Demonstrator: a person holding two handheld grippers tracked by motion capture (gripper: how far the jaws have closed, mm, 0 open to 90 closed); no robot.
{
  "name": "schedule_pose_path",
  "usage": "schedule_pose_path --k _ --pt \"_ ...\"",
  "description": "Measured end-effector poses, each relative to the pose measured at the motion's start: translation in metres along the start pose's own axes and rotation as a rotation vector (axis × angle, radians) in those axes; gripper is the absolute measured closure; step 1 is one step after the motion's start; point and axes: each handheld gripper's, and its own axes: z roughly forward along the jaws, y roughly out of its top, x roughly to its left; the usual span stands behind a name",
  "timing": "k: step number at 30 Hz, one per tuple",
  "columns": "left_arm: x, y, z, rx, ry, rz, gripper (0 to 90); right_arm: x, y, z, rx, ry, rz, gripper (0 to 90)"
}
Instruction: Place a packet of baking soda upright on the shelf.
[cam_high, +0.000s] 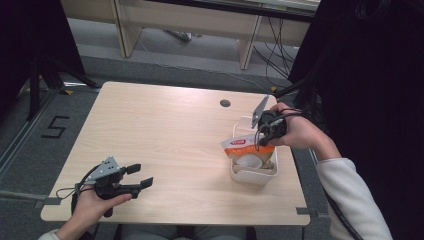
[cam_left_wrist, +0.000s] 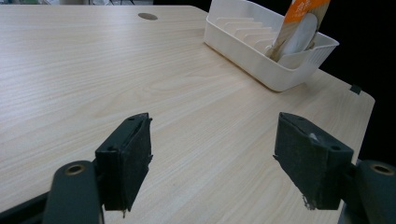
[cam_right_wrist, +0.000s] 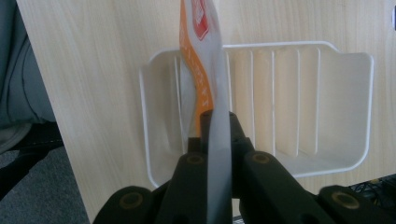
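The right gripper, clamped on an orange-and-white pouch, lowers it into the white rack; next, release. The left gripper rests wide open.

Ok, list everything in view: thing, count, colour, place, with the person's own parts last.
table: one, light wood, centre of the high view, round hole near its far edge.
rack: one, white plastic with ribs inside, on the table's right side.
packet: one, orange and white, standing in the rack, pinched at its top edge.
desk: one, pale wood, on the grey floor beyond the table.
cables: several, black, under that desk.
left gripper: one, black, over the table's near left corner, jaws open, nothing between them.
right gripper: one, black, above the rack, jaws shut on the packet.
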Motion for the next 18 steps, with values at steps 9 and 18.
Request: schedule_pose_path --k 9,18 --pt "0.0 0.0 0.0 -0.001 0.0 0.0 26.8 0.0 -0.002 0.004 0.001 -0.003 0.014 90.0" --pt "0.0 0.0 0.0 -0.004 0.003 -0.002 26.5 -0.001 -0.007 0.011 0.014 0.003 0.023 90.0"
